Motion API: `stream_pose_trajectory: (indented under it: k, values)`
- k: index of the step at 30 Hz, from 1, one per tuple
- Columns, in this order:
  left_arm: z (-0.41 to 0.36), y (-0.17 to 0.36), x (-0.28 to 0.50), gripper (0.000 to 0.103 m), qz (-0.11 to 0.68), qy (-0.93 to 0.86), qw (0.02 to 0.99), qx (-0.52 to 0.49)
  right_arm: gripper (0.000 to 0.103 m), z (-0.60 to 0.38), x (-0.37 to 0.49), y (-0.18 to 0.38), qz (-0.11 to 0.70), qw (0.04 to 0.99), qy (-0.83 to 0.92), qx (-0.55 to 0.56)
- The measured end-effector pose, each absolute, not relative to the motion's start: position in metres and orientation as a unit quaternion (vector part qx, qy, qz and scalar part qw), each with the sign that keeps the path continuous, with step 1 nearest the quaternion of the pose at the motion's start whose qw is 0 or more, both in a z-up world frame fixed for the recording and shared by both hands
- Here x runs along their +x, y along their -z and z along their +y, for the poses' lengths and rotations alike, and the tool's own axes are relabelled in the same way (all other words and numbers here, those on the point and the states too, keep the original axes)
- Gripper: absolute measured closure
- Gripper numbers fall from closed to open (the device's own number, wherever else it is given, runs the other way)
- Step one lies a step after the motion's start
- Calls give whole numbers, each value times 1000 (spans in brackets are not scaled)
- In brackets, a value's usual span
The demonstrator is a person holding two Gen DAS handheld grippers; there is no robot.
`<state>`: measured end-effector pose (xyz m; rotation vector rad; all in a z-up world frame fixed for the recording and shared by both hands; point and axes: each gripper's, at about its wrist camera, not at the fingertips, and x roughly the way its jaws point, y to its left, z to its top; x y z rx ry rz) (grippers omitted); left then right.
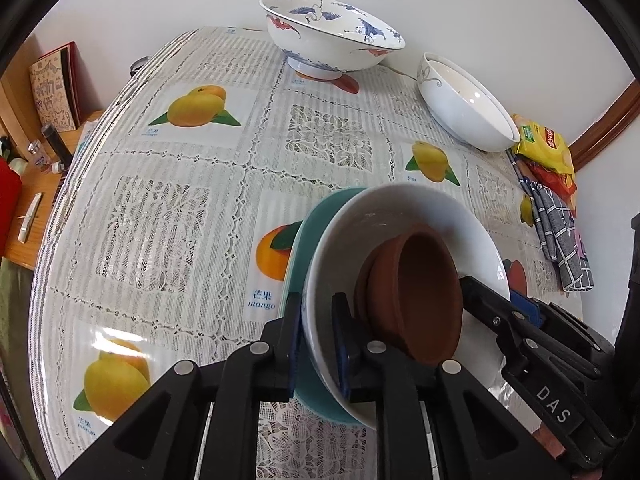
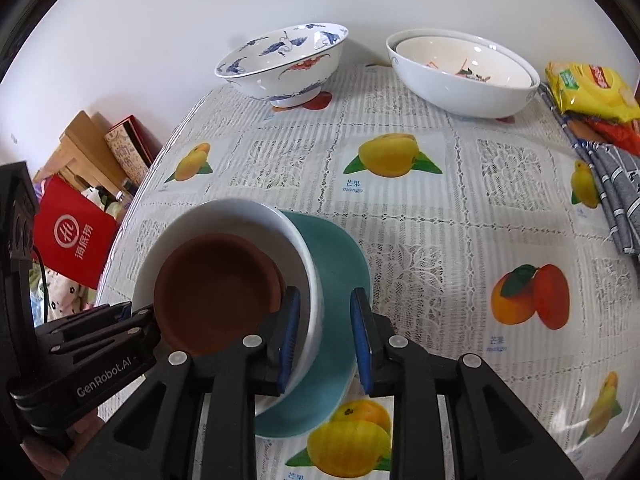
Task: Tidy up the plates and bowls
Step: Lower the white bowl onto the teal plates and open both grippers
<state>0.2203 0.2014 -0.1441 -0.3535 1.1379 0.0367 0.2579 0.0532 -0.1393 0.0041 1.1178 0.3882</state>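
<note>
Left wrist view: left gripper (image 1: 316, 340) straddles the near rim of the stack — one finger outside the teal plate (image 1: 298, 248), the other inside the white bowl (image 1: 400, 208). Jaws look clamped on both rims together. Brown clay bowl (image 1: 424, 292) nests inside the white bowl. The stack sits on the fruit-print tablecloth (image 1: 180, 200), tilted in this view. The right gripper (image 1: 516, 316) enters from the right, its tip at the far rim of the white bowl beside the clay bowl. Far side by the wall: crane-pattern bowl (image 1: 332, 36), upright; to its right, well apart, a plain white bowl pair (image 1: 464, 108), one nested in the other. Yellow snack packet (image 1: 544, 144) and grey checked cloth (image 1: 560, 240) along the right edge.

Right wrist view: right gripper (image 2: 326, 336) has one finger inside the white bowl (image 2: 236, 216), just beside the clay bowl (image 2: 212, 292), the other outside the teal plate (image 2: 340, 264). There is a visible gap between the outer pad and the plate, so the jaws are not closed on it — open around both rims. The left gripper (image 2: 120, 320) comes in from the left at the white bowl's rim. Crane-pattern bowl (image 2: 284, 60) and white bowl pair (image 2: 464, 72) at the back; red bag (image 2: 72, 240) off the table to the left.
</note>
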Motion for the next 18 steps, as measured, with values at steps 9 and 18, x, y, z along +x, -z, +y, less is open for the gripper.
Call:
stream_pose_trajectory:
  k: [9, 18]
  values:
    - [195, 137, 212, 83, 541, -27, 828, -148, 77, 52, 247, 131, 521, 833, -184, -6]
    - [194, 124, 199, 58, 532, -39, 833, -143, 77, 49, 236, 124, 516, 835, -190, -4]
